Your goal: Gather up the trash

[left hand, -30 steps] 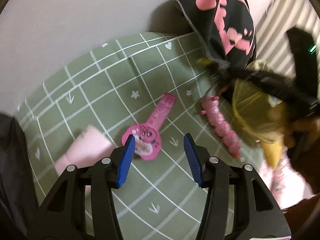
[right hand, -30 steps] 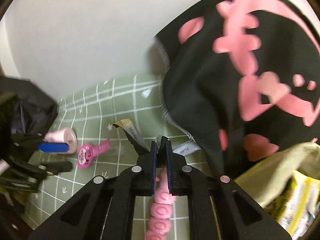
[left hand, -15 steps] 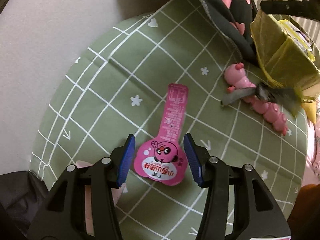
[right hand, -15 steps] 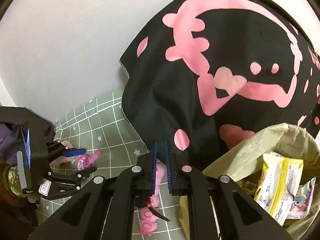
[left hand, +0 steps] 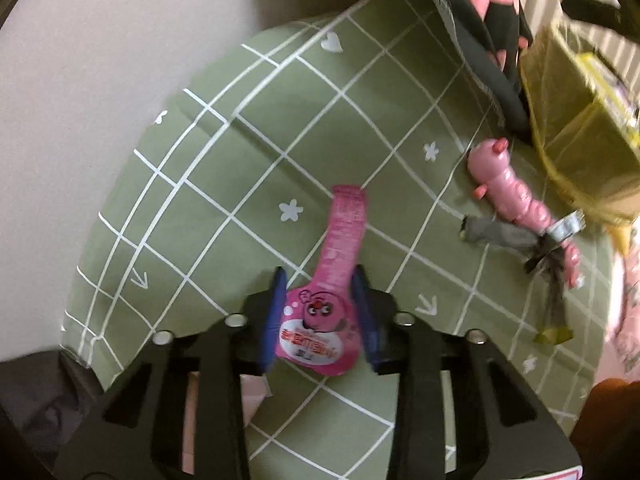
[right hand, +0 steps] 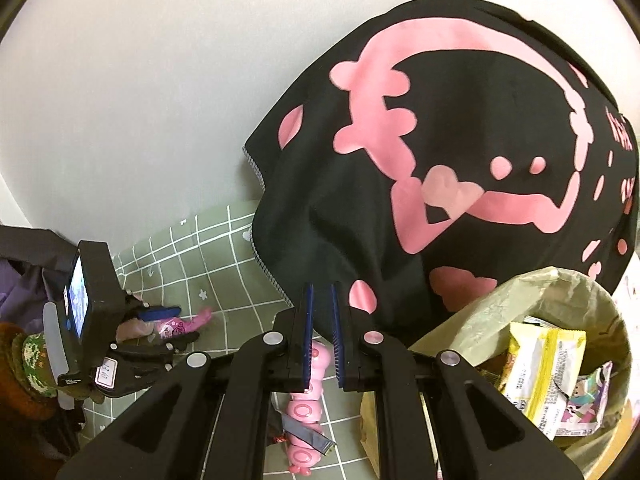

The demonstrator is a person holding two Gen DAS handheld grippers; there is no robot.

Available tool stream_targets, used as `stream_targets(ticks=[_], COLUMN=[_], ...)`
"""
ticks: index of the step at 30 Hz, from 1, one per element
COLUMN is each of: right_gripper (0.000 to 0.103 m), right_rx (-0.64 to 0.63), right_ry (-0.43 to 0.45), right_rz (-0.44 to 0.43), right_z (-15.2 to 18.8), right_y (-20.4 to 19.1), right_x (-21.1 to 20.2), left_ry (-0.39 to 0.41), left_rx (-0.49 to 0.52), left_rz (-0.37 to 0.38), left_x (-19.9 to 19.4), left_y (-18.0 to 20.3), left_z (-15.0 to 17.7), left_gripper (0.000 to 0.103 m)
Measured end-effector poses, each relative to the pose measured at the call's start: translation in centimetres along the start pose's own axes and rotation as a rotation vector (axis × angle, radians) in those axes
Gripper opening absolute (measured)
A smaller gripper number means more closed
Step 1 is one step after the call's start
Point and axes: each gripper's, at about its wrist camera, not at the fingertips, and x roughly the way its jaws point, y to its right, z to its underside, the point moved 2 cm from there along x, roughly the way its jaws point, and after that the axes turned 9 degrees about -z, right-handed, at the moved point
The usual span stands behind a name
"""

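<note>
A pink snack wrapper (left hand: 326, 312) with a cartoon face lies flat on the green grid sheet (left hand: 280, 120). My left gripper (left hand: 319, 286) is open, its blue pads on either side of the wrapper's round end. It also shows in the right wrist view (right hand: 166, 322). My right gripper (right hand: 320, 296) is slightly open and empty, raised beside a yellow-green trash bag (right hand: 532, 292) holding several wrappers. A dark grey wrapper (left hand: 504, 236) lies across a pink caterpillar toy (left hand: 516, 196); the toy and wrapper show under my right gripper too (right hand: 308, 436).
A black cushion with pink print (right hand: 460, 140) leans on the white wall behind the sheet. The trash bag also shows in the left wrist view (left hand: 576, 128) at the right. A pink object (left hand: 256, 396) lies under my left gripper.
My left gripper moved forward and narrowed around the pink wrapper's round end. My right gripper opened a little; the dark grey wrapper it held now lies on the caterpillar toy.
</note>
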Motion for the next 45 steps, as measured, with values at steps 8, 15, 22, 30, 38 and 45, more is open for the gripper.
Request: stream_targets(ticks=[8,15,22,30,38,45], right_gripper=[0.01,0.01,0.01,0.01,0.01,0.011], right_rx=[0.003,-0.005,-0.005,0.002,0.05,0.044], right_ry=[0.036,0.104,0.144,0.22,0.257,0.179], right_rz=[0.017,0.029,0.066,0.128,0.185,-0.04], right_z=[0.3,0.3,0.8,0.7,2.2,4.6], right_y=[1.0,1.7,3.5,6.8,10.7,9.4], right_x=[-1.8,-4.8,-8.4,-13.6,-17.3,-14.6], left_ry=[0.06,0.163,0.275,0.398,0.432,0.412], left_rx=[-0.125,-0.212,-0.193,-0.082,-0.015,-0.037], left_rz=[0.052,0.11,0.153,0.209,0.287,0.234], left_x=[-3.2,-8.5,-13.0,-17.7,-18.3,-17.8], left_y=[-2.0,-3.1,-0.7,4.3,9.8,8.9], left_z=[-1.4,-1.9,-4.7,-8.9,-12.4,-11.3], left_gripper=[0.001,0.001,0.001,0.001,0.001,0.001])
